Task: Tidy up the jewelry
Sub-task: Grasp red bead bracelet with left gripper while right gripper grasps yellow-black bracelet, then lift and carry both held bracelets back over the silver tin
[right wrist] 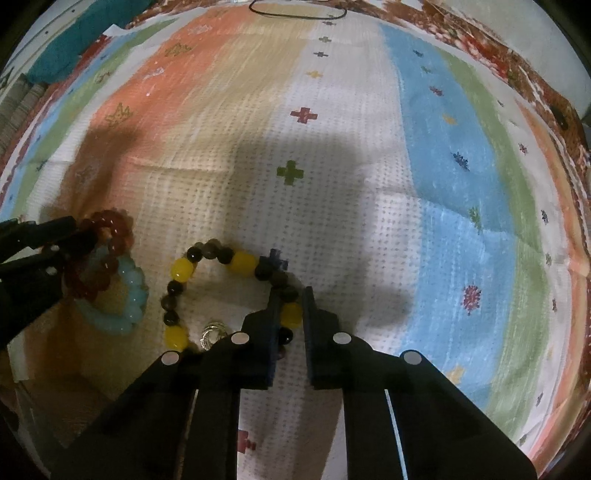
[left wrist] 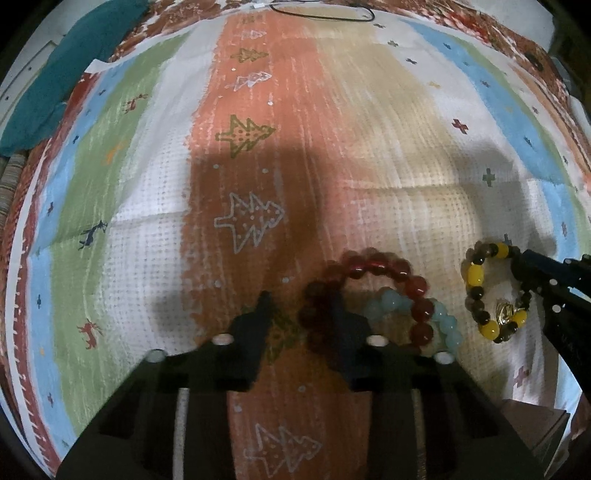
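A red bead bracelet (left wrist: pixel 384 275) lies over a pale blue bead bracelet (left wrist: pixel 447 321) on the patterned cloth. My left gripper (left wrist: pixel 301 301) is open, its right finger inside the red bracelet's ring. A yellow and dark bead bracelet (right wrist: pixel 207 262) with a small metal charm (right wrist: pixel 212 334) lies to the right of them. My right gripper (right wrist: pixel 290 299) is shut on the yellow and dark bracelet's right side, a yellow bead between its fingers. In the right wrist view the red bracelet (right wrist: pixel 107 225) and the blue bracelet (right wrist: pixel 129 295) sit at the left by the left gripper (right wrist: pixel 70 229).
A colourful striped cloth (left wrist: pixel 258 166) with tree and cross motifs covers the surface. A black cord loop (left wrist: pixel 321 14) lies at the far edge. A teal fabric (left wrist: pixel 55 74) lies at the far left. A brown box corner (left wrist: pixel 532 424) shows at the lower right.
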Demonstrator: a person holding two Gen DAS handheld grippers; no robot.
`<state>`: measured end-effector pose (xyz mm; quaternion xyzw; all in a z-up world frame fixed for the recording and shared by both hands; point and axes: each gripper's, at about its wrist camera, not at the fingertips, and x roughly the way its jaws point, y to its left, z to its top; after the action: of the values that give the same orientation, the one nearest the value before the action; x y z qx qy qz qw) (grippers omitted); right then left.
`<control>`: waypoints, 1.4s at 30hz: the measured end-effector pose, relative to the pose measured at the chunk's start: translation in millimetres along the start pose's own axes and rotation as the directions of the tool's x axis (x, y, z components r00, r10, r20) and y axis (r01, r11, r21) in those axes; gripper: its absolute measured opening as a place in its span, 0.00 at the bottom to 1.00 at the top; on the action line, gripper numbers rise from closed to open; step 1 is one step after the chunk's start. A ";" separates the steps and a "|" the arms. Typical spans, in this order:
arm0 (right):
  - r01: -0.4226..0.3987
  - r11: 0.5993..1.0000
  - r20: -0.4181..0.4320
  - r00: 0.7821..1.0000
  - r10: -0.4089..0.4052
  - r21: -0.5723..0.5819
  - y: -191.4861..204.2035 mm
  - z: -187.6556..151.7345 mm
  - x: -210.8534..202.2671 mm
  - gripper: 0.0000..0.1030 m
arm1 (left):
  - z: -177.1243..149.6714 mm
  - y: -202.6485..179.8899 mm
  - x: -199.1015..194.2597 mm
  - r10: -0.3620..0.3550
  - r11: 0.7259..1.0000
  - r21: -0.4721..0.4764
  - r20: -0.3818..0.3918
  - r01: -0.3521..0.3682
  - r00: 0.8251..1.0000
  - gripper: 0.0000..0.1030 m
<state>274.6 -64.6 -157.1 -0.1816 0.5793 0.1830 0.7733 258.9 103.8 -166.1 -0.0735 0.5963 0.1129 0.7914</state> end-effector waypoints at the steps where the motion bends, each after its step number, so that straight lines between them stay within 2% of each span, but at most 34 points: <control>1: -0.001 1.000 0.003 1.000 0.001 0.000 0.1 -0.2 0.0 0.12 | 0.5 1.2 -0.4 -0.002 1.000 -0.005 0.001 0.002 1.000 0.15; 5: 0.012 1.000 0.031 0.999 -0.012 0.001 -3.8 -2.1 -8.5 0.12 | 3.5 1.7 -6.1 -0.016 0.999 -0.028 0.007 0.016 1.000 0.13; 12: -0.021 1.000 0.098 0.995 0.019 0.017 -4.2 -0.2 -37.3 0.12 | 2.2 -11.7 -44.7 -0.065 0.997 -0.030 0.085 0.068 0.994 0.13; 20: -0.055 0.998 0.154 0.987 0.051 0.024 -3.0 2.2 -65.2 0.12 | -1.8 -24.3 -70.0 -0.108 0.994 -0.022 0.128 0.112 0.986 0.13; 42: -0.114 0.993 0.250 0.963 0.105 0.023 8.0 -13.9 -112.7 0.12 | -20.1 -33.0 -118.1 -0.144 0.989 -0.001 0.212 0.147 0.967 0.13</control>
<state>229.6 -72.7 -52.9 -0.1108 0.4903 0.2360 0.8316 217.9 56.2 -58.8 -0.1114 0.5008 0.0669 0.8558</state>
